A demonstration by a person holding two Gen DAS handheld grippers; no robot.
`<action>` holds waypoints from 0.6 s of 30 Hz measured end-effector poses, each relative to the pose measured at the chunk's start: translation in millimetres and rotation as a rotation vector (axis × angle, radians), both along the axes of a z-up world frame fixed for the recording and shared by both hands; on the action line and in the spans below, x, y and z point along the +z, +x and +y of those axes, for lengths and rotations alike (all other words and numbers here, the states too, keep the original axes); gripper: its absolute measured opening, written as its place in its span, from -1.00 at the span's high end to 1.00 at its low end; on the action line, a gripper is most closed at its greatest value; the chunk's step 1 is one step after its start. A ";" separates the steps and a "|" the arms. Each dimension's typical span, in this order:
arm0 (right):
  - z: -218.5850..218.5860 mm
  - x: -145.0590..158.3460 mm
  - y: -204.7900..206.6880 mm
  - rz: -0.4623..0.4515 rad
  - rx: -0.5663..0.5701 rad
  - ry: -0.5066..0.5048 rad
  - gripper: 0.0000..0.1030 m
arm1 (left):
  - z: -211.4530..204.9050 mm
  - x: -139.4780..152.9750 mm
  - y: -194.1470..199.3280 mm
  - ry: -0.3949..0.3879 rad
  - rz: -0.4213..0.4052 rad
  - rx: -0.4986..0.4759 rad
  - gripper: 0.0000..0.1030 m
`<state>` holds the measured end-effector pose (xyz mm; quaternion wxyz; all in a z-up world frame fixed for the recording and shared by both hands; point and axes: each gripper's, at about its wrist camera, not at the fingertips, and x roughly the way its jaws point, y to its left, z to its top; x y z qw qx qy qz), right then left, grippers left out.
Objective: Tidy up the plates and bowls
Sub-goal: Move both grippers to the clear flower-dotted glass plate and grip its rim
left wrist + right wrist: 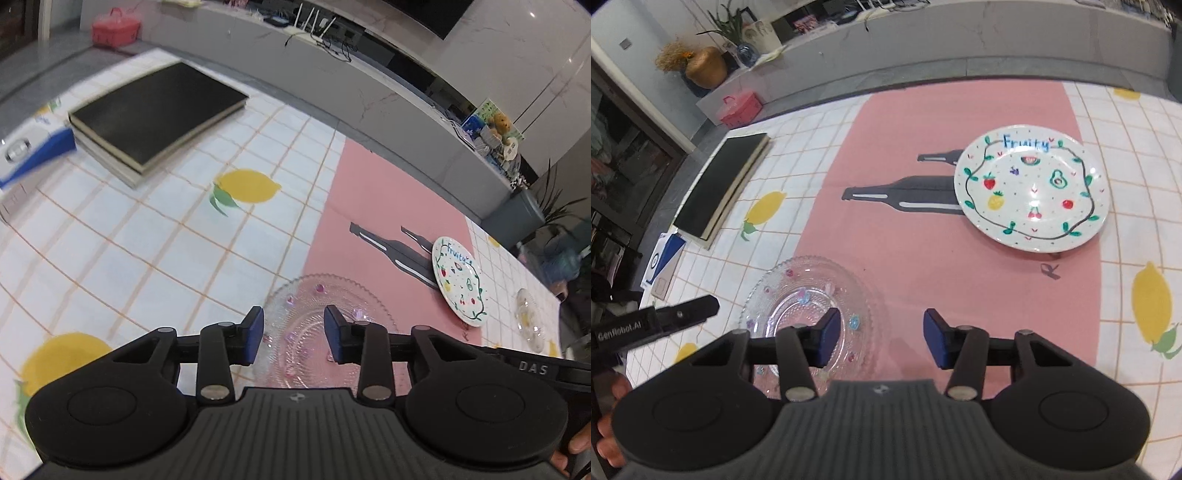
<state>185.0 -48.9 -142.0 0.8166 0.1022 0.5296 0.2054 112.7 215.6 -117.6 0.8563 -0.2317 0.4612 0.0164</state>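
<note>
The glass plate (325, 325) lies flat on the tabletop (147, 251), straddling the near left edge of a pink mat (923, 240), and the left gripper (293, 334) hangs directly over it: through the gap between its blue fingers (255, 332) the plate's ribbed centre shows. Those fingers stand apart with nothing between them, not touching the glass. The plate is round, so it has no long axis to line up with; any point on its scalloped rim would serve.

The right gripper (881, 338) hovers just right of the same plate, fingers (932, 338) also apart and empty, over bare pink mat. So the left hand looks the nearer one for the glass plate. The white plate (1032, 188) painted with fruit sits farther off to the right on the mat, better placed for the right hand.

The cloth is a white grid with lemons. A black book (155, 114) lies at the far left, a small glass bowl (530, 319) far right, and a grey ledge beyond.
</note>
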 end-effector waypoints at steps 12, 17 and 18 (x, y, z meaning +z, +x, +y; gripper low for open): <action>8.7 -31.8 5.6 0.127 0.025 0.075 0.40 | 5.0 -32.5 -0.5 -0.010 0.085 0.015 0.20; 8.2 -42.9 8.5 0.180 0.016 0.117 0.57 | 6.9 -40.8 -0.9 -0.041 0.099 0.021 0.32; 8.0 -45.4 8.9 0.188 0.010 0.128 0.60 | 7.2 -41.2 -1.4 -0.041 0.096 0.024 0.33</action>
